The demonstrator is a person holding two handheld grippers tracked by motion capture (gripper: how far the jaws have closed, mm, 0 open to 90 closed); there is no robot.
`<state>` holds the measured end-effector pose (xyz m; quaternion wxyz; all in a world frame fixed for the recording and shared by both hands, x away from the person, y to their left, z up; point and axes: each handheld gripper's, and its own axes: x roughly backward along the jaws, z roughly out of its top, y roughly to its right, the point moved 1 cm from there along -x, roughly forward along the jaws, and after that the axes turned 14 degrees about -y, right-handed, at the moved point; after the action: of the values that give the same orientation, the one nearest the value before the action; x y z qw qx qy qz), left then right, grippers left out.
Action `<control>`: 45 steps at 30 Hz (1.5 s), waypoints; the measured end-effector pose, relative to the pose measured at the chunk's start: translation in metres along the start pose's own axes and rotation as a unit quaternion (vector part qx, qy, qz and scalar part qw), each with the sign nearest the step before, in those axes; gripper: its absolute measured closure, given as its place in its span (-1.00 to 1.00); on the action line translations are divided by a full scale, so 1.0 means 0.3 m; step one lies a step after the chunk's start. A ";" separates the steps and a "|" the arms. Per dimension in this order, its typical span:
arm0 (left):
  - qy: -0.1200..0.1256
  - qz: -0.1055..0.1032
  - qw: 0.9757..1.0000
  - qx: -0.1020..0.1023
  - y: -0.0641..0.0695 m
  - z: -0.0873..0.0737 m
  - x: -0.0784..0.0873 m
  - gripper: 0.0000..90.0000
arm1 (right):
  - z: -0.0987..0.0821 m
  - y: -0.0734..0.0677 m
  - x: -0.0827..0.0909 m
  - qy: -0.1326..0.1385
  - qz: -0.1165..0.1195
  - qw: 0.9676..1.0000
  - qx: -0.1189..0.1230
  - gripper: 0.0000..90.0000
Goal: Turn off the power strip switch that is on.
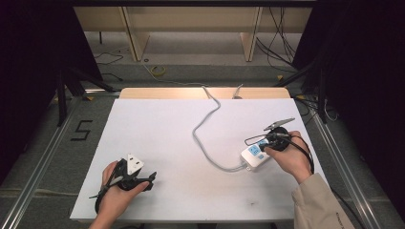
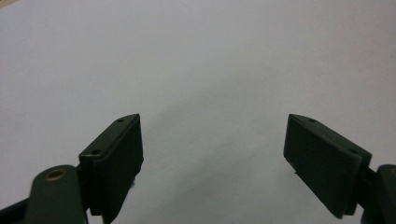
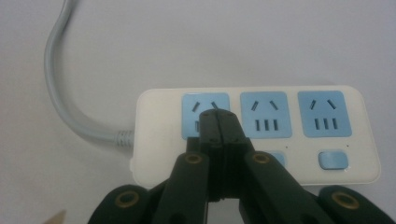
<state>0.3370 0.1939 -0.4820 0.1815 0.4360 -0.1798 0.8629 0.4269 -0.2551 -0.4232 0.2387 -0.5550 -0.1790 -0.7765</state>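
1. Black left gripper (image 1: 143, 180) — nearest item, held low at the near-left of the table in the person's left hand (image 1: 114, 193). Jaws stand wide apart with nothing between them; the left gripper view looks past them onto bare white surface.

2. White table top (image 1: 162, 143) — a plain sheet over a wooden board whose far edge shows beyond it. A few faint marks near the front edge.

3. Right gripper (image 3: 218, 122) — held in the person's right hand (image 1: 289, 157) at the near-right. Jaws closed flat together, gripping nothing, tips poised over the power strip; whether they touch it cannot be told.

4. Power strip (image 3: 299, 154) — white body, three blue socket faces in a row, and a blue switch (image 3: 333, 159) below the end socket. It lies flat under the right gripper, well apart from the left one.
   - Long axis: runs crosswise to the right gripper's jaws in the right gripper view; on the table it lies slanted.
   - Jaw tips sit over the socket (image 3: 205, 114) at the cord end, with the other two sockets off to one side.
   - Judgement: any press or nudge on the strip falls to the right hand, which is far nearer.

5. Grey cord (image 1: 205, 131) — leaves the strip's end, curves across mid-table and runs off the far edge.
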 end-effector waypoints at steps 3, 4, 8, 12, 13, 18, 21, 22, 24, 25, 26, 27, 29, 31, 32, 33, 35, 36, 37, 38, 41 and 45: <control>0.001 0.000 1.000 0.000 0.000 0.000 0.001 -0.57 | 0.001 0.001 -0.001 -0.003 0.000 1.000 0.001 1.00; 0.001 0.000 1.000 0.000 0.000 0.000 0.000 -0.57 | 0.001 0.001 -0.001 -0.004 0.000 1.000 0.001 1.00; 0.000 0.000 1.000 0.000 0.000 0.000 0.000 -0.57 | 0.003 0.001 -0.002 -0.008 -0.001 1.000 0.002 1.00; 0.000 0.000 1.000 0.000 0.000 0.000 0.000 -0.57 | 0.004 0.001 -0.005 -0.013 0.000 1.000 0.000 1.00; 0.000 0.000 1.000 0.000 0.000 0.000 0.000 -0.57 | 0.004 0.002 -0.006 -0.014 0.000 1.000 0.001 1.00; 0.001 0.000 1.000 0.000 0.000 0.001 0.000 -0.57 | 0.003 0.002 -0.008 -0.018 -0.001 1.000 0.000 1.00; 0.001 0.000 1.000 0.000 0.000 0.001 0.000 -0.57 | 0.003 0.002 -0.010 -0.020 -0.001 1.000 0.002 1.00; 0.001 0.000 1.000 0.000 0.000 0.001 0.000 -0.57 | 0.003 0.001 -0.011 -0.020 -0.001 1.000 0.002 1.00; 0.001 0.000 1.000 0.000 0.000 0.001 0.000 -0.57 | 0.003 0.001 -0.012 -0.023 -0.002 1.000 0.003 1.00; 0.002 0.000 1.000 0.000 0.000 0.001 0.000 -0.57 | 0.003 0.001 -0.012 -0.024 -0.002 1.000 0.003 1.00; 0.002 0.000 1.000 0.000 0.000 0.001 0.000 -0.57 | 0.003 0.001 -0.013 -0.024 -0.002 1.000 0.003 1.00; 0.001 0.000 1.000 0.000 0.000 0.001 0.000 -0.57 | 0.003 0.000 -0.013 -0.025 -0.001 1.000 0.003 1.00; 0.001 0.000 1.000 0.000 0.000 0.001 0.000 -0.57 | 0.002 0.001 -0.014 -0.027 -0.001 1.000 0.003 1.00; 0.001 0.000 1.000 0.000 0.000 0.001 0.000 -0.57 | 0.002 0.001 -0.016 -0.029 -0.001 1.000 0.003 1.00; 0.001 0.000 1.000 0.000 0.000 0.001 0.000 -0.57 | 0.002 0.001 -0.017 -0.030 -0.001 1.000 0.003 1.00; 0.001 0.000 1.000 0.000 0.000 0.001 0.000 -0.57 | 0.002 0.002 -0.018 -0.030 -0.001 1.000 0.004 1.00; 0.001 0.000 1.000 0.000 0.000 0.001 0.000 -0.57 | 0.002 0.001 -0.021 -0.031 -0.001 1.000 0.004 1.00; 0.001 0.000 1.000 0.000 0.000 0.001 0.000 -0.57 | 0.002 0.000 -0.022 -0.033 -0.002 0.999 0.006 1.00; 0.001 0.000 1.000 0.000 0.000 0.001 0.000 -0.57 | 0.003 -0.001 -0.023 -0.035 0.000 0.999 0.006 1.00; 0.001 0.000 1.000 0.000 0.000 0.001 0.000 -0.57 | 0.003 -0.002 -0.025 -0.036 -0.002 0.999 0.007 1.00; 0.001 0.000 1.000 -0.001 0.000 0.001 0.000 -0.57 | 0.003 -0.004 -0.030 -0.040 -0.001 0.999 0.008 1.00; 0.001 0.000 1.000 -0.001 0.000 0.001 0.000 -0.57 | 0.002 -0.004 -0.035 -0.043 -0.001 0.999 0.010 1.00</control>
<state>0.3370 0.1937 -0.4819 0.1819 0.4354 -0.1802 0.8630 0.4296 -0.2519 -0.4330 0.2360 -0.5850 -0.1973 -0.7504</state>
